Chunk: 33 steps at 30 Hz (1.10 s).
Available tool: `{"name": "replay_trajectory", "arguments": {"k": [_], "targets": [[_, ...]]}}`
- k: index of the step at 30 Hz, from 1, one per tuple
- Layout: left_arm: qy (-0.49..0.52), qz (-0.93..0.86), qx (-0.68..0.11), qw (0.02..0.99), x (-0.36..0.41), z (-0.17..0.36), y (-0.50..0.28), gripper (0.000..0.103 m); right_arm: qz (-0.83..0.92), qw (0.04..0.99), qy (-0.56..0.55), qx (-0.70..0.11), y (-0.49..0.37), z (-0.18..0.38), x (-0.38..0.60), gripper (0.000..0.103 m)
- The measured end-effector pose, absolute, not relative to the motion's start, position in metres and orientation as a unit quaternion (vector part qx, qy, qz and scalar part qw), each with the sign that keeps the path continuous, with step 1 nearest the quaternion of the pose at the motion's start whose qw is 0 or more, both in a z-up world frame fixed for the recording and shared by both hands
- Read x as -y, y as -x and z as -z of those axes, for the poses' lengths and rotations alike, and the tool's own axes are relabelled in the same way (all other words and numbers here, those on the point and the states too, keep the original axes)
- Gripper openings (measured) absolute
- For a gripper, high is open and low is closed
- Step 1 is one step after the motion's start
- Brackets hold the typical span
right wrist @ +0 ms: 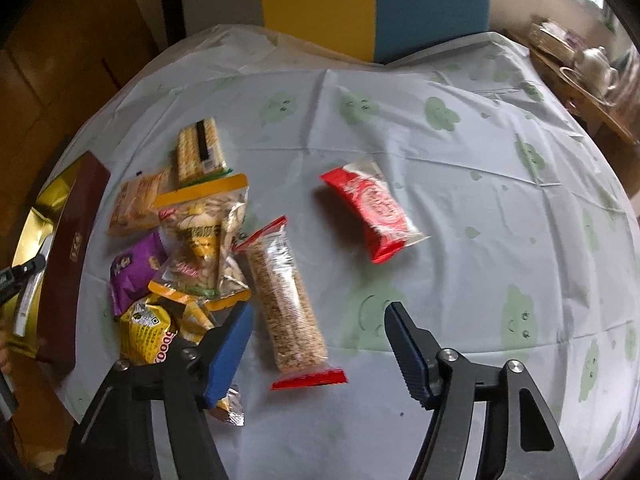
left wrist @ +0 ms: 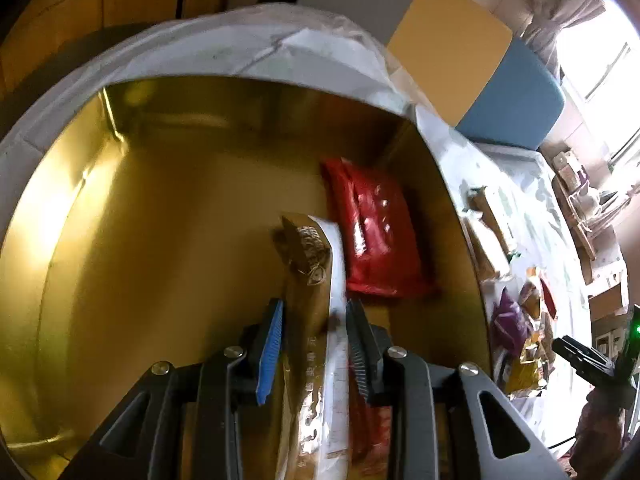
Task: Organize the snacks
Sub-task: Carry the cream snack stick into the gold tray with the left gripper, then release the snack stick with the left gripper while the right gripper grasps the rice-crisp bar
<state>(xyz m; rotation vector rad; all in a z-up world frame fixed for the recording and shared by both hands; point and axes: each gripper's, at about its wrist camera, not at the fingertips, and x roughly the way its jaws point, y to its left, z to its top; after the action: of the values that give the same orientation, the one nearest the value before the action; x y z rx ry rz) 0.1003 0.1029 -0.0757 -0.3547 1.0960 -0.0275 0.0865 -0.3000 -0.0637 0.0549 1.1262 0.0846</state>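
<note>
A long gold-and-white snack packet [left wrist: 316,280] is hanging inside the gold-lined box [left wrist: 160,208], pinched between the narrowly closed jaws of the left gripper [left wrist: 314,344], its far end reaching toward the box floor. Just beside it, a red packet [left wrist: 376,232] is lying flat in the box's far right corner. The box, dark maroon on its outer wall [right wrist: 72,248], is sitting at the left edge of the table, which a pale cloth with green cloud faces [right wrist: 440,160] is covering.

Out on that cloth, the right gripper [right wrist: 318,332] is hovering with its jaws parted at a middling width and gripping nothing; the near end of a clear tube of grain crackers with red ends [right wrist: 288,296] is lying between its blue fingers [right wrist: 228,348], apart from both. A red-and-white packet [right wrist: 372,208] is lying alone farther out. To the left, a loose heap is crowding together near the box: a purple packet [right wrist: 134,268], yellow bags of nuts [right wrist: 204,232], a small yellow pouch [right wrist: 146,332] and two biscuit packs [right wrist: 200,152].
</note>
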Motion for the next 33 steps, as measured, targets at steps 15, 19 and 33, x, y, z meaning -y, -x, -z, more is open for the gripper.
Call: {"name": "replay_trajectory", "arguments": {"k": [15,19,33], "targets": [[0.114,0.006,-0.470,0.875,-0.094,0.038,-0.080,0.034,-0.045,0.824,0.024,-0.565,-0.092,0.092,0.276,0.037],[0.103,0.011,-0.475,0.874,-0.086,0.037,-0.074,0.034,-0.048,0.821,0.018,-0.568,-0.094,0.092,0.281,0.037],[0.064,0.004,-0.464,0.884,-0.072,0.030,-0.054,0.034,-0.036,0.826,0.032,-0.562,-0.091,0.088,0.279,0.030]]}}
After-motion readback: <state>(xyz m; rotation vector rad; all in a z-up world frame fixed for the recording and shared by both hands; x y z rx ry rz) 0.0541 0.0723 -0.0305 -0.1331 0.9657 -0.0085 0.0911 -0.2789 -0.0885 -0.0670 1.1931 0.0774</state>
